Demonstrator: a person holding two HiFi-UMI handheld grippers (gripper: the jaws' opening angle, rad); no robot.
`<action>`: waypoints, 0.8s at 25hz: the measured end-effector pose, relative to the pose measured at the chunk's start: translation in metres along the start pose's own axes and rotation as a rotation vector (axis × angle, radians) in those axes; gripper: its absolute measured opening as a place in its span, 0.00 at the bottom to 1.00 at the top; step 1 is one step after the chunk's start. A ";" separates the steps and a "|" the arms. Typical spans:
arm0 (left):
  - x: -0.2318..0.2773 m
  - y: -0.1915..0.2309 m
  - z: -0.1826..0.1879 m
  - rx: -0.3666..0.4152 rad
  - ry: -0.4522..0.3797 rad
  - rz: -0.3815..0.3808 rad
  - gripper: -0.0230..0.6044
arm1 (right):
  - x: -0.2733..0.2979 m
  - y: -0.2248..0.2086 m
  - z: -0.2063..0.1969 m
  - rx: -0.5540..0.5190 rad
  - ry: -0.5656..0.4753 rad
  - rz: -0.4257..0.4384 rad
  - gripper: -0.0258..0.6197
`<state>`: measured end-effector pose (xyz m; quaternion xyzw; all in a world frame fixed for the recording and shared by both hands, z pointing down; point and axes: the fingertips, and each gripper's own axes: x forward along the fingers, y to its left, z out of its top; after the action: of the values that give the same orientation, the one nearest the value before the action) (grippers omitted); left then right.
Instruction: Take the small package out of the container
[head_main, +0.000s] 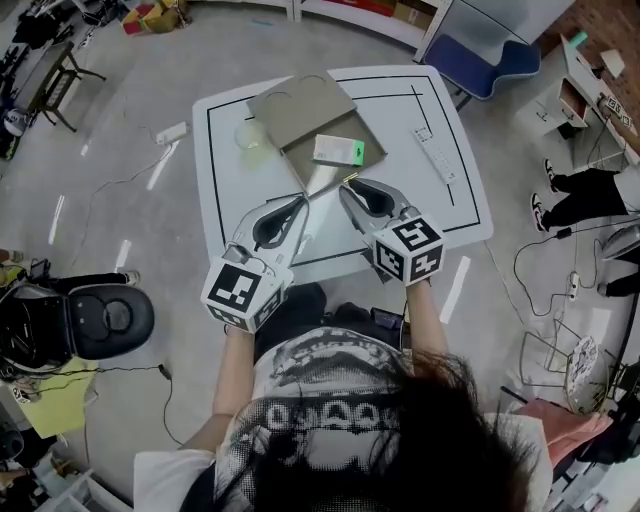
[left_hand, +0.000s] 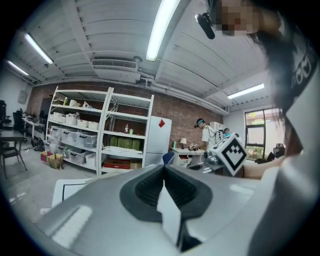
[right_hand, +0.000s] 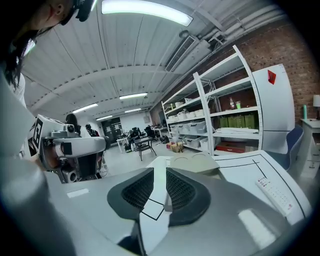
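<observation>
A flat grey-brown container (head_main: 296, 108) lies at the far middle of the white table (head_main: 222, 190). The small white package with a green end (head_main: 338, 150) rests on the container's near right part. Both grippers are held over the table's near half, just short of the container. My left gripper (head_main: 303, 203) (left_hand: 164, 170) points at its near edge, jaws together and empty. My right gripper (head_main: 347, 185) (right_hand: 160, 172) is a little below the package. A narrow gap between its pads shows only table. The container (right_hand: 196, 162) lies ahead of it.
A white remote (head_main: 436, 155) (right_hand: 275, 192) lies on the table's right side, and a clear round object (head_main: 252, 135) sits left of the container. A blue chair (head_main: 490, 55) stands behind the table, a black seat (head_main: 100, 320) to the near left. Cables cross the floor. Someone's legs (head_main: 585, 195) show at right.
</observation>
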<state>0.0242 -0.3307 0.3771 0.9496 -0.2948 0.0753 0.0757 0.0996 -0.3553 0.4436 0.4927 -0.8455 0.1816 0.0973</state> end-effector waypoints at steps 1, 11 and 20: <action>0.001 0.005 -0.001 -0.004 0.002 -0.001 0.04 | 0.009 -0.004 -0.001 -0.006 0.014 0.001 0.16; 0.005 0.050 -0.004 -0.031 0.009 -0.001 0.04 | 0.096 -0.059 -0.027 -0.103 0.214 0.053 0.27; 0.001 0.085 -0.005 -0.061 0.015 0.021 0.04 | 0.157 -0.100 -0.070 -0.243 0.440 0.146 0.51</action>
<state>-0.0244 -0.3994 0.3905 0.9431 -0.3063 0.0741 0.1059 0.1079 -0.4972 0.5828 0.3639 -0.8528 0.1880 0.3241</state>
